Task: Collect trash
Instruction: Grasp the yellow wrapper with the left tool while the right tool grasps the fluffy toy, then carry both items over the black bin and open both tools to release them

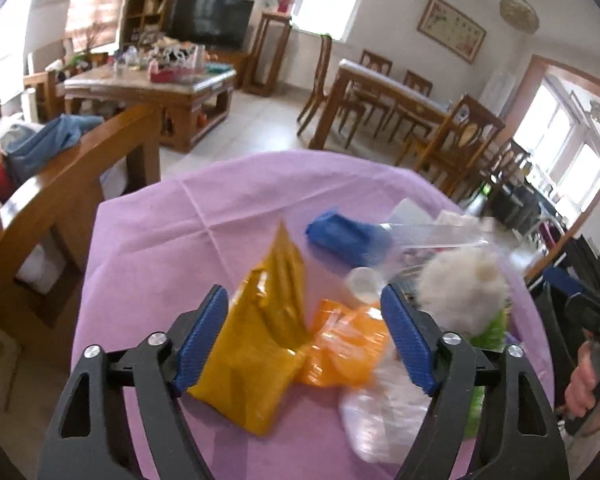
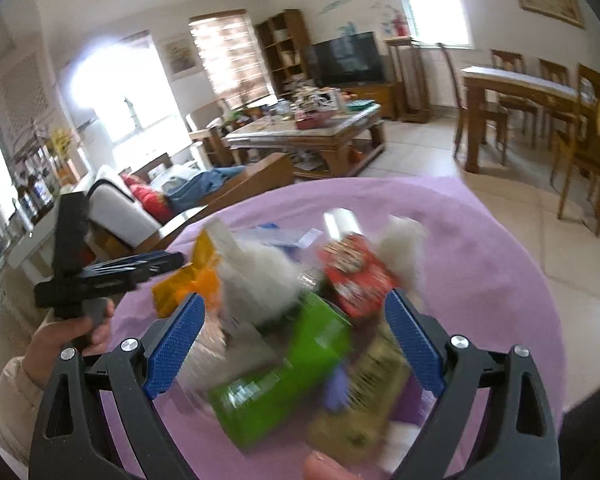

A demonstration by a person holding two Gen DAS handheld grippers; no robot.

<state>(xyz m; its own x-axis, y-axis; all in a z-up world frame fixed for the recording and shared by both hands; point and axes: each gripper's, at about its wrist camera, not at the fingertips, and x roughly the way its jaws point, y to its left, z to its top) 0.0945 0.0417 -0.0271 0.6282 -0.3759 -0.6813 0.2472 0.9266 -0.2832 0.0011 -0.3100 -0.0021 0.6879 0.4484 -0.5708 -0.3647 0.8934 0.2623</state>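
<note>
A heap of trash lies on a table under a purple cloth [image 1: 160,248]. In the left wrist view my left gripper [image 1: 302,294] is open just above a yellow bag [image 1: 260,340] and an orange wrapper [image 1: 348,344], with nothing pressed between its pads. Beyond them are a blue packet [image 1: 340,236], a white fluffy wad [image 1: 464,284] and a clear plastic bag [image 1: 380,412]. In the right wrist view my right gripper [image 2: 296,300] is open over a green packet [image 2: 292,364], a red packet [image 2: 356,276] and an olive packet [image 2: 364,400]. The picture is blurred.
A wooden sofa arm [image 1: 60,200] stands close to the table's left side. Farther off are a cluttered coffee table [image 1: 152,84], a dining table with chairs [image 1: 388,92] and a tiled floor [image 2: 540,216]. A hand [image 2: 80,332] holds the left gripper's handle.
</note>
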